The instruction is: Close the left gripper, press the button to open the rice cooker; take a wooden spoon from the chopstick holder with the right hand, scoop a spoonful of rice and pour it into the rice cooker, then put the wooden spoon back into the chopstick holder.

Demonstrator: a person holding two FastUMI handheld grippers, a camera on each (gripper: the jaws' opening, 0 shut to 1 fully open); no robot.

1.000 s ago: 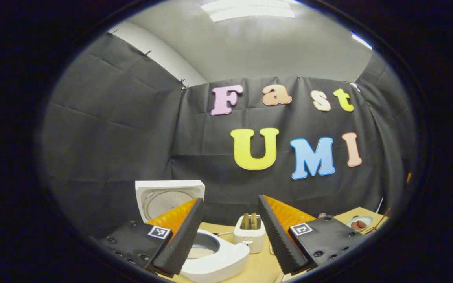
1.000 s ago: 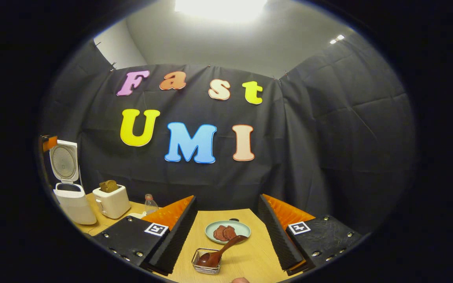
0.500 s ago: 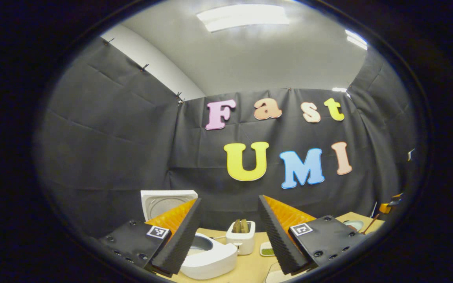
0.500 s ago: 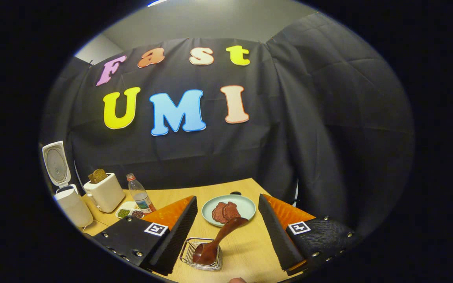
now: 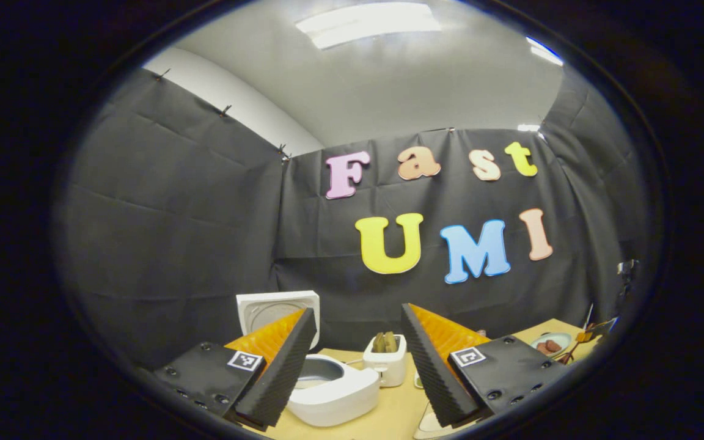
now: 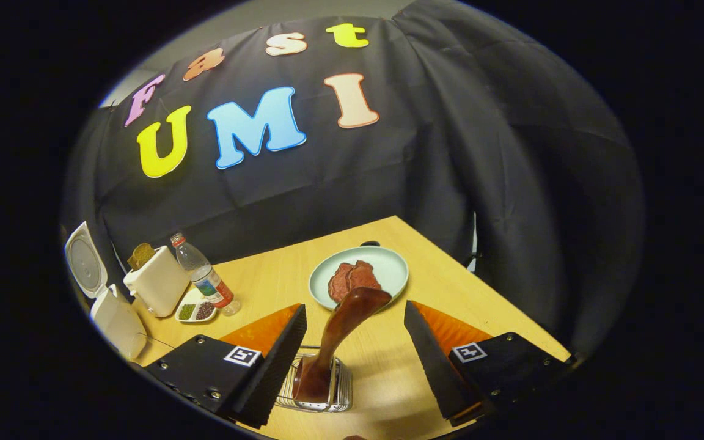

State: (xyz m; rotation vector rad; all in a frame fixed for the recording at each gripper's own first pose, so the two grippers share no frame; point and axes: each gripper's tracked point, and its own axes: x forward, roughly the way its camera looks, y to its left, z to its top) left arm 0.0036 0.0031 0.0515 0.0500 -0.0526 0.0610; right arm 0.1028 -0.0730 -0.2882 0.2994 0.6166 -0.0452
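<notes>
One light wooden table in front of you, and at its left end one white rice cooker, lid up. Your right gripper tilts down with jaws spread wide around the one dark wooden spoon, which stands in the one wire chopstick holder. Your left gripper is level and gapes too. The holder's near edge is cut off.

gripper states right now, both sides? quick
Left gripper: open, holding nothing, in front of the open rice cooker.
Right gripper: open, either side of the wooden spoon standing in the chopstick holder, not gripping it.
</notes>
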